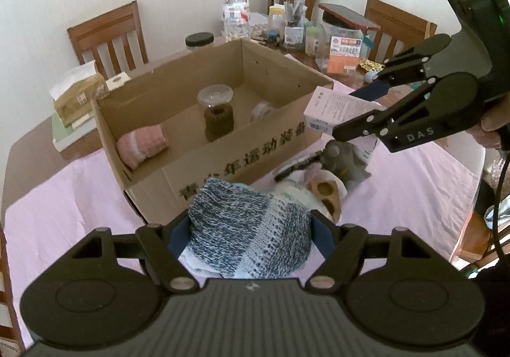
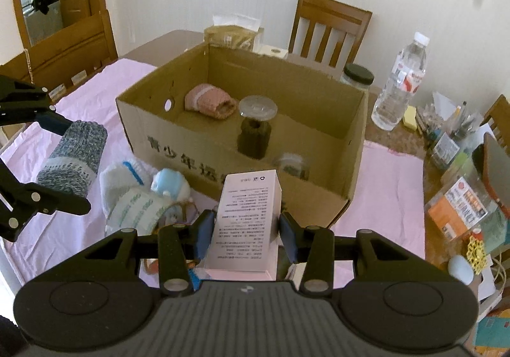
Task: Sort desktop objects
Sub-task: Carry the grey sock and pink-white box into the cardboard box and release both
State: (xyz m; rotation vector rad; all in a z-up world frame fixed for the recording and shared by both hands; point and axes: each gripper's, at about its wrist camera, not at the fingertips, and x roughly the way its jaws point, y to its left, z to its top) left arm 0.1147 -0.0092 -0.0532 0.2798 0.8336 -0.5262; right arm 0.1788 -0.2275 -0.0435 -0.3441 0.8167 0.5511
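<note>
My left gripper point(image 1: 250, 229) is shut on a rolled blue-and-white knitted sock point(image 1: 248, 229), held above the pink cloth just in front of the cardboard box point(image 1: 223, 162). From the right wrist the same sock point(image 2: 75, 162) shows at the left between the left gripper's fingers. My right gripper point(image 2: 247, 229) is shut on a white printed carton point(image 2: 247, 223), lifted near the box's front right corner; the left wrist view has that carton point(image 1: 338, 105) there too. Inside the box lie a pink knitted roll point(image 1: 142, 145), a lidded jar point(image 1: 218, 115) with dark contents and a clear item point(image 1: 263, 110).
Loose items point(image 1: 318, 178) lie on the pink cloth point(image 1: 63, 213) between the grippers: white rolled socks point(image 2: 134, 194) and a pale blue piece point(image 2: 167, 183). Behind the box stand a water bottle point(image 1: 236, 10), jars, pens and packets. Wooden chairs point(image 1: 108, 35) ring the table.
</note>
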